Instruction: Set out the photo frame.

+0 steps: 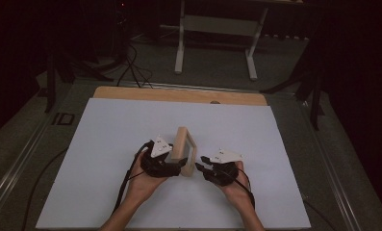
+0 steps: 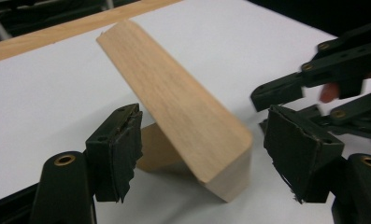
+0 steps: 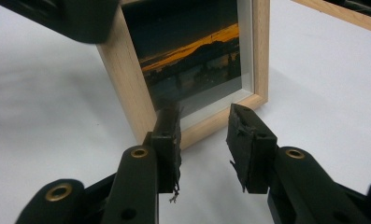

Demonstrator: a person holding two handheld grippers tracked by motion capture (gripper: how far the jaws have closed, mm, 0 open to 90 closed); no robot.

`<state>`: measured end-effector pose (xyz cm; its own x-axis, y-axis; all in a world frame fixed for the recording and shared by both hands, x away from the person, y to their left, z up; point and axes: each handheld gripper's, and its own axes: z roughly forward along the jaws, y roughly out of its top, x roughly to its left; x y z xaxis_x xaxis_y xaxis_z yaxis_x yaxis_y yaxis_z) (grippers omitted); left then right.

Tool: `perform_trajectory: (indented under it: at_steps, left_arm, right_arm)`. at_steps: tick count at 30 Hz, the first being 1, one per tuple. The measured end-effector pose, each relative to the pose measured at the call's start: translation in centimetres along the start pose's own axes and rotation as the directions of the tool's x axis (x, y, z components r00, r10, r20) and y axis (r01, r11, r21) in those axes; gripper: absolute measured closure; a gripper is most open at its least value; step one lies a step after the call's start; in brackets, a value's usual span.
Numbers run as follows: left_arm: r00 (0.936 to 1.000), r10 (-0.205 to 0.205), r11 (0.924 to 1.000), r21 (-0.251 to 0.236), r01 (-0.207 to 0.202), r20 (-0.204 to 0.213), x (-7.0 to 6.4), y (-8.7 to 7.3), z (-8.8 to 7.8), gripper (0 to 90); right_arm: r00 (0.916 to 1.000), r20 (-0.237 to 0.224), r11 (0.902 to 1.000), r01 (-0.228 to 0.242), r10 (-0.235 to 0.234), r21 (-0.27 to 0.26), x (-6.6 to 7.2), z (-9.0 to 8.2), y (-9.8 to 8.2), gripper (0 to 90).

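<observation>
I'm watching the wooden picture frame (image 1: 184, 150) standing upright mid-table (image 1: 107, 144), glass front fragile, wood stiff and light. My left gripper (image 2: 199, 156) is gaping around its edge, untouching; right gripper (image 3: 203, 140) is hanging half-open, empty. I'm favouring the side rails.

Pale wood, glass, black plastic.
I'm looking at a raw, matt photo frame (image 3: 127, 79) with glossy glazing; my left gripper (image 2: 202, 154) is showing rough, frayed black pads (image 2: 122, 149) and brass rivets; the table (image 1: 107, 144) is looking smooth, matt white.

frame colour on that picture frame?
Light natural wood, pale beige grain, on the picture frame. Clearest in the left gripper view.
</observation>
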<state>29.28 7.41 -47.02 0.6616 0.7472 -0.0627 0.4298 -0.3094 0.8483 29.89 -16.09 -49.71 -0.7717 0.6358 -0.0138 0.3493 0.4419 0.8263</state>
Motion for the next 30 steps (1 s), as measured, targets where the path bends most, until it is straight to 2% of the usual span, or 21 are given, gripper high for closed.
perform_trajectory:
  at_steps: [7, 13, 24, 28, 30]
  left_arm:
    - [0.9993, -0.037, 0.9992, 0.013, 0.037, 0.006, -0.1, -0.1, 0.9, 30.0]
    - [0.9997, -0.018, 0.9992, 0.035, 0.019, -0.017, -0.3, -0.2, 1.6, 30.5]
    - [0.9997, -0.008, 0.9992, 0.039, 0.009, -0.022, -0.6, 0.0, 2.1, 32.8]
    - [0.9993, -0.019, 0.9989, 0.042, 0.020, -0.031, -0.6, 0.1, 2.2, 37.6]
    - [0.9991, -0.038, 0.9981, 0.047, 0.039, -0.017, -0.3, 0.1, 2.2, 38.4]
  right_arm:
    - [1.0000, 0.006, 1.0000, -0.004, 0.004, -0.005, -0.1, -0.1, 0.0, 64.8]
    - [0.9999, 0.010, 0.9999, -0.007, 0.007, -0.011, -0.2, -0.3, 0.0, 64.7]
    - [0.9999, 0.010, 0.9997, -0.014, 0.014, -0.019, -0.3, -0.4, 0.0, 63.1]
    - [0.9998, 0.010, 0.9997, -0.016, 0.016, -0.020, -0.4, -0.5, 0.0, 63.0]
    - [0.9998, 0.011, 0.9996, -0.018, 0.018, -0.022, -0.4, -0.5, 0.0, 62.5]
